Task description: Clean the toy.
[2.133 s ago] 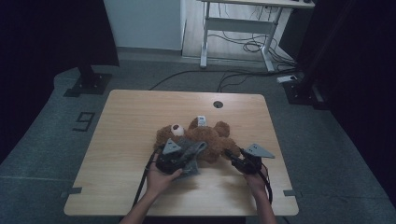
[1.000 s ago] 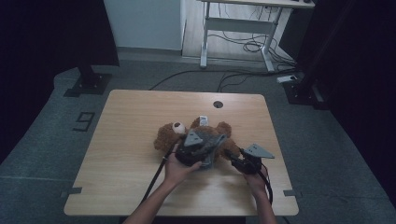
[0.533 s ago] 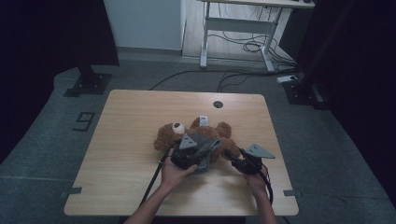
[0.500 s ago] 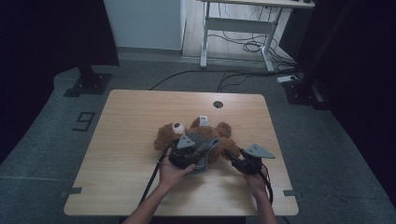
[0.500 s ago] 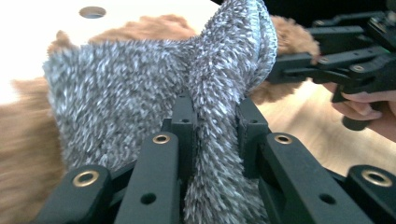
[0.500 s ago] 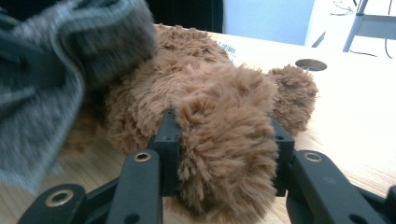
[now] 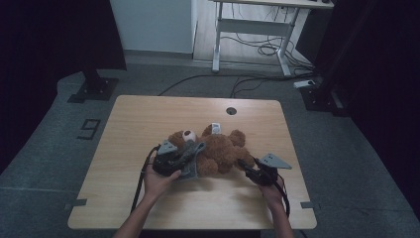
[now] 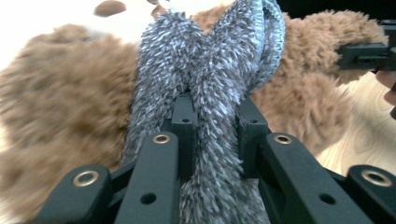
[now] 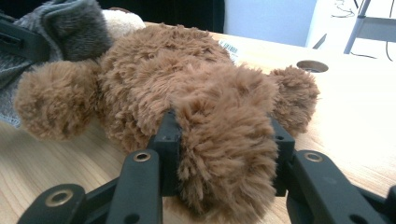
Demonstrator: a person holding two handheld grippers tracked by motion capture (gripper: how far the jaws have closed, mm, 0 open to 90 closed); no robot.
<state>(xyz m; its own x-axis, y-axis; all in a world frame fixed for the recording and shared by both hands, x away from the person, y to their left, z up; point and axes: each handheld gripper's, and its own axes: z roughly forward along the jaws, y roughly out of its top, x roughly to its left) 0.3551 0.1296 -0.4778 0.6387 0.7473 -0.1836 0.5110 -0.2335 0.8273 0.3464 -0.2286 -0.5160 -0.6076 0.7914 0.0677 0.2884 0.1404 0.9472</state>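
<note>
Brown teddy bear (image 7: pixel 218 148) lies on its back, mid-surface, slightly toward the person's side, head pointing left in high view. Grey fuzzy garment (image 8: pixel 219 93) drapes over bear's upper body. L gripper (image 7: pixel 173 158) fingers (image 8: pixel 183 126) clamped on a bunched fold of that garment. R gripper (image 7: pixel 250 171) fingers (image 9: pixel 168 140) clamped on one bear leg (image 9: pixel 229 154), just above wooden surface (image 7: pixel 148 119). White tag (image 7: pixel 215 128) near bear's far side. Cable hole (image 7: pixel 231 110) in surface beyond the bear.
</note>
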